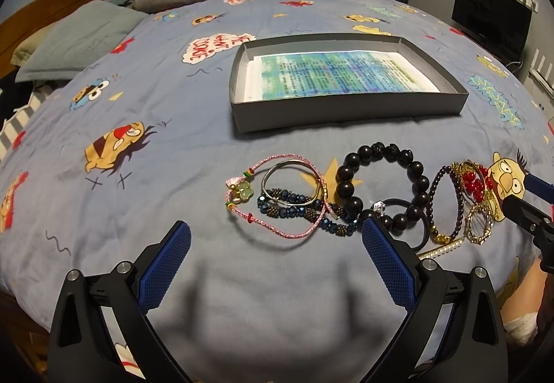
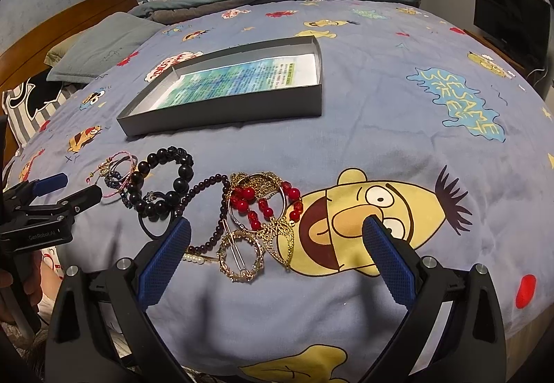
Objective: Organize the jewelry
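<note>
Quilt print (image 2: 460, 102): "SESAME STREET"
Left hand-held gripper (image 1: 275, 244): released, marked "GenRobot.AI"
Right hand-held gripper (image 2: 277, 241): released above jewelry (image 2: 256, 210)

Two near wrist views facing across bed (image 1: 138, 127) — sharing jewelry, gray box (image 1: 346, 109)

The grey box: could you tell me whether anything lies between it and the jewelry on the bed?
Nothing visible does. Only bare bedspread separates the jewelry from the grey box, whose top is open. Both the left gripper and right gripper are open and empty.
</note>
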Demonstrator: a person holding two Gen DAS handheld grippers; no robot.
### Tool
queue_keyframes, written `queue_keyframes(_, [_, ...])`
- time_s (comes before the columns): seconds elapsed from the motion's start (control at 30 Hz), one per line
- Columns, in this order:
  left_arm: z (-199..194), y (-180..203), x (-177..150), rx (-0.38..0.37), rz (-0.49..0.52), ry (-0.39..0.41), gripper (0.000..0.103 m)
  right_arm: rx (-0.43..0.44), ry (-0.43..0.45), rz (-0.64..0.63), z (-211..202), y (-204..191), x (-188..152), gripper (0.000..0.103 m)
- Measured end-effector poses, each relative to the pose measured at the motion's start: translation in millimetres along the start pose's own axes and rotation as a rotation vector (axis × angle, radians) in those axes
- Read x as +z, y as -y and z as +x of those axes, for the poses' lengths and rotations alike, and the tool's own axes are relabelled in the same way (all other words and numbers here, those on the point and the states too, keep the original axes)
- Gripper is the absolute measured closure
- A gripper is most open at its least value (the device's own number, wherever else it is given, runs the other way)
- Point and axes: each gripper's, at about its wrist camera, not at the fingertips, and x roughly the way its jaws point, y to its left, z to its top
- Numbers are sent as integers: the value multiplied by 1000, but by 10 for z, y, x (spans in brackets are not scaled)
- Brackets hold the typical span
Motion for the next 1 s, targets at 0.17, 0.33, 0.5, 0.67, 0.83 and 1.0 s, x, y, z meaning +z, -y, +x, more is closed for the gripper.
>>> queue_keyframes(0.17, [29,-52,-16,-16,-11,3,5,1,0,1,9,7,-12,5])
queue_keyframes(0.33, [9,-146,-6,-43,-15,47,5,-1,1,1,10,15,-13,5])
queue_keyframes(0.5, [103,-367,44,-70,-61,46,5,-3,13,7,15,78,-37,5])
queue_keyframes(0.67, [231,-494,88,-72,-63,26,7,-8,9,19,48,149,-52,5])
queue_keyframes(0.83, [271,-520,33,-77,-55,7,15,-11,17,17,35,200,-55,5])
queue_keyframes(1.0, [256,-463,-13,-101,-26,0,32,-9,10,24,67,275,-76,6])
